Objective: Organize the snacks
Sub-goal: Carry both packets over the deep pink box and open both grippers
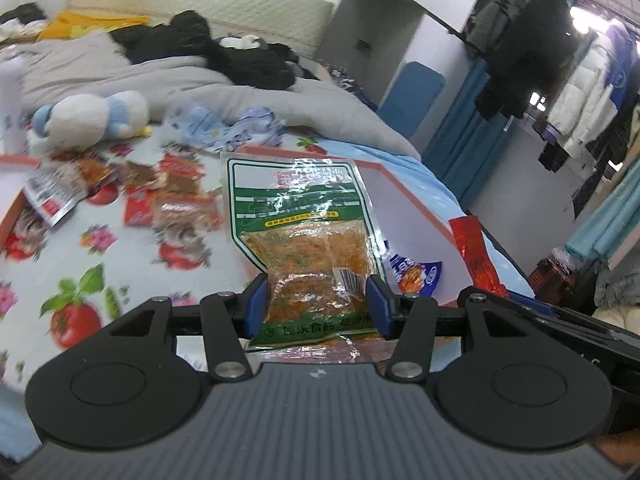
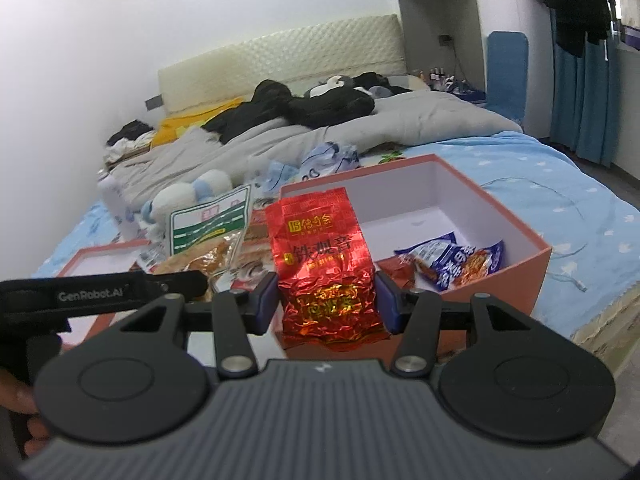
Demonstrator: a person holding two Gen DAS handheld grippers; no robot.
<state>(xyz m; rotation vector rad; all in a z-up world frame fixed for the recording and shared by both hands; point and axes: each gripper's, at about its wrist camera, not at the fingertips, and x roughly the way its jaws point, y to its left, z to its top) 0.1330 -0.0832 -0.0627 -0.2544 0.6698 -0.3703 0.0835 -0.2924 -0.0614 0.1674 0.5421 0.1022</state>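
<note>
Left gripper point(image 1: 316, 304) pinches the green packet point(image 1: 304, 236); right gripper point(image 2: 326, 302) pinches the red foil pouch point(image 2: 320, 256). Both grips sit near the lower ends, so either could slip short of the pink box point(image 2: 532, 264).

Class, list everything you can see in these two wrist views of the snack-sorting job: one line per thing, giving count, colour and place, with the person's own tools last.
Green-and-white snack packet: one, orange contents, held in the left claw.
Red foil packet: one, gold lettering, held in the right claw.
Box: one, salmon outside, white inside, on the bed.
Blue-and-white packets: two or so, inside the box.
Loose small packets: several, red and brown, on the floral sheet.
Plush toy: one, white and blue, near the quilt.
Quilt: one, grey, across the bed.
Dark clothes: a heap, on the quilt.
Left claw: black, blue pads.
Right claw: black, blue pads.
</note>
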